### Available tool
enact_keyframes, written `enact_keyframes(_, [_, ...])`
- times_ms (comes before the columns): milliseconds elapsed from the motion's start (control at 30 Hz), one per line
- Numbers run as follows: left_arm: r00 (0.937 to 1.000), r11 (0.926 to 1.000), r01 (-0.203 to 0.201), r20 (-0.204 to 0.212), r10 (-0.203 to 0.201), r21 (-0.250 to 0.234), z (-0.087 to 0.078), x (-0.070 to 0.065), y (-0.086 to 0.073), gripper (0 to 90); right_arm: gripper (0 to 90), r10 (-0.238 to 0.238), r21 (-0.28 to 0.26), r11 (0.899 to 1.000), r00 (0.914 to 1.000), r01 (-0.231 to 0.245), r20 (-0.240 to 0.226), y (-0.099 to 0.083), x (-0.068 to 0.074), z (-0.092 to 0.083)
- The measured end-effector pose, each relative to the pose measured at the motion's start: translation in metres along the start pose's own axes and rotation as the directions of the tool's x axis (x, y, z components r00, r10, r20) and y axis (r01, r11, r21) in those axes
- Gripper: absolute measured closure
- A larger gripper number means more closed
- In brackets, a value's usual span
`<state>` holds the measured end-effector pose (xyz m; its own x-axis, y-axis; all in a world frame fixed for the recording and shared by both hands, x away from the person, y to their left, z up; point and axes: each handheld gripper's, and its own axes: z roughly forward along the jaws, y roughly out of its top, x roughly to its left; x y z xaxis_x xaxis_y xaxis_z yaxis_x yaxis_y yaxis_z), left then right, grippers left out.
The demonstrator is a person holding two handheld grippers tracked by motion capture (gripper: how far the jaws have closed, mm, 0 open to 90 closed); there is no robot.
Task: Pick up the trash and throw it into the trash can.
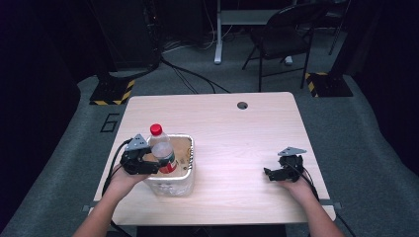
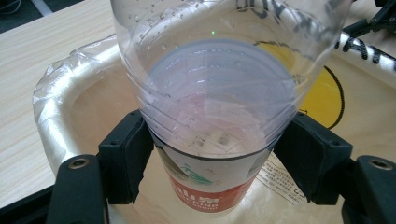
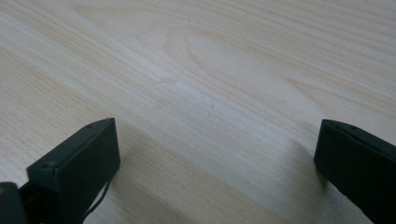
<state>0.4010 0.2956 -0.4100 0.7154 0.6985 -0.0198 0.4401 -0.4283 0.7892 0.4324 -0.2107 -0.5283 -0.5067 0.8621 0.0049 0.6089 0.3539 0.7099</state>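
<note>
A clear plastic bottle point(image 1: 162, 150) with a red cap and a red, white and green label stands roughly upright inside a pale bin point(image 1: 190, 163). My left gripper point(image 1: 154, 165) reaches in from the bin's left, shut on the bottle's lower body. In the left gripper view both black pads press the bottle point(image 2: 210, 93) at the label's top edge, my left gripper point(image 2: 212, 158) hanging above the bin floor. At the table's right, my right gripper point(image 1: 269, 174) is open, and its view has my right gripper point(image 3: 217, 149) wide apart over bare wood.
The bin's rim point(image 2: 51, 93) is wrapped in clear film, and its floor is brown with a yellow printed mark point(image 2: 322, 98). The light wooden table point(image 1: 237, 138) has a cable hole point(image 1: 242, 105) near its far edge. A dark folding chair point(image 1: 281, 39) stands on the floor beyond.
</note>
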Motion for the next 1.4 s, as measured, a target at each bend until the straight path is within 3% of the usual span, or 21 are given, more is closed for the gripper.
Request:
enact_keyframes(467, [1.0,1.0,0.002,0.002,-0.002,0.003,0.002,0.0,0.0,28.3,0.0,0.0,0.0,1.0,1.0,0.0,0.0,0.0,0.0,0.0])
enact_keyframes(667, [1.0,1.0,-0.005,-0.002,0.005,0.0,0.0,-0.002,0.001,23.8,0.0,0.0,0.0,1.0,1.0,0.0,0.0,0.0,0.0,0.0])
enact_keyframes(1000, [0.9998,0.9989,-0.005,-0.021,0.004,-0.048,-0.02,-0.001,0.004,22.5,0.0,0.0,0.0,1.0,1.0,0.0,0.0,0.0,0.0,0.0])
enact_keyframes(1400, [0.9955,0.9963,0.031,-0.087,-0.038,-0.08,-0.048,0.015,-0.006,22.7,0.0,0.0,0.0,1.0,1.0,0.0,0.0,0.0,0.0,0.0])
